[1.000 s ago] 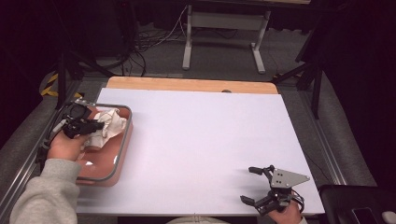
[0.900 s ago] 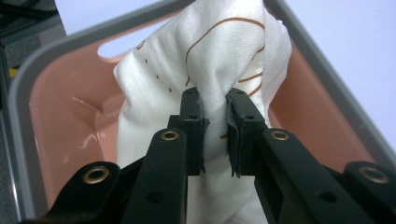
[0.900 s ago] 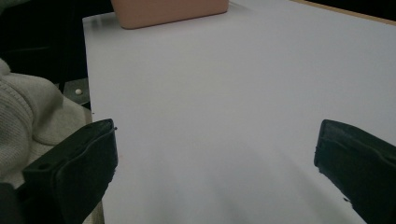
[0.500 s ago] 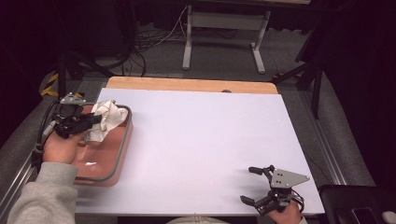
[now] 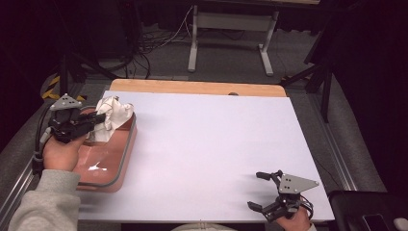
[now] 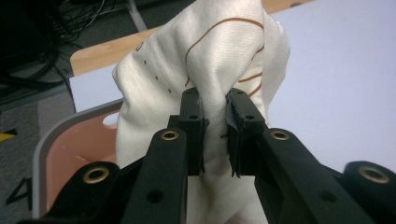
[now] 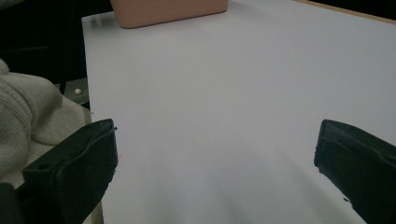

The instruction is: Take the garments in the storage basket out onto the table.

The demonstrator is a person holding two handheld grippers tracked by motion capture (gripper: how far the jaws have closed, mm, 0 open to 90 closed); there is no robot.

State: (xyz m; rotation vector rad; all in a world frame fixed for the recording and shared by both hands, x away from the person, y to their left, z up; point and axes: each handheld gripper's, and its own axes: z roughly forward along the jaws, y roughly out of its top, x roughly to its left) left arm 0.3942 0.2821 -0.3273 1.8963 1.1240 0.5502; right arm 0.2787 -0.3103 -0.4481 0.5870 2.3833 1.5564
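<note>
- Cloth (image 5: 113, 114), white and crumpled, seen from the high view: pinched by the left gripper (image 5: 98, 118) and lifted above the far rim of the pink tray (image 5: 126, 153). Raised clear of the tray floor compared with a second ago, when still bunched low inside the tray. Judged to mean the lift-out is under way, with the carry over the white table (image 5: 211, 154) yet to come.
- Same view, right of the tray: right gripper (image 5: 262, 190) parked at the near corner of the table, well apart from the tray, jaws spread wide, holding nothing. Unmoved from a second ago.
- Left gripper view: jaws nearly closed, clamped on a thick fold of the cloth (image 6: 210, 60), thin brown curved lines printed on the fabric. Tray (image 6: 70, 154) rim, grey-edged, below and to the left; lower hem of the cloth hangs down toward the tray, possibly still brushing the rim, hard to tell.
- Right gripper view: jaws far apart and empty; bare table surface ahead, tray (image 7: 168, 11) wall at the far end, grey sleeve (image 7: 28, 112) at the left.
- Nothing lying on the table beside the tray; only the tray rim judged a likely snag for the trailing hem.
</note>
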